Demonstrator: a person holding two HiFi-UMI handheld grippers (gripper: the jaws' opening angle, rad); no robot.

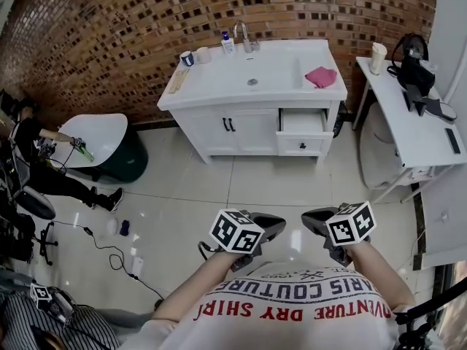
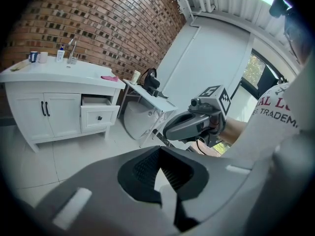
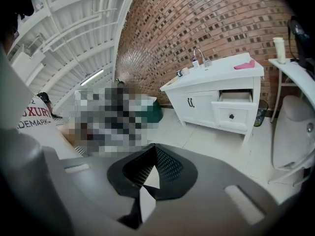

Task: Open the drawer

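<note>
The white vanity cabinet (image 1: 241, 126) stands against the brick wall. Its right-hand drawer (image 1: 301, 132) with a small black knob is pulled out partway; the same drawer (image 2: 99, 116) shows in the left gripper view, and the drawer (image 3: 232, 113) shows again in the right gripper view. Both grippers hover close to the person's body, far from the cabinet across the tiled floor. My left gripper (image 1: 276, 224) is shut with nothing in it, and so is my right gripper (image 1: 315, 222). From the left gripper (image 2: 158, 151) the right one (image 2: 197, 122) shows alongside. The right gripper (image 3: 155, 150) points toward the cabinet.
A pink cloth (image 1: 321, 76), a tap (image 1: 244, 36) and bottles sit on the vanity top. A white side table (image 1: 408, 115) with a black device stands at right. At left are a round white table (image 1: 95, 137), a seated person (image 1: 44, 173) and floor cables (image 1: 109, 250).
</note>
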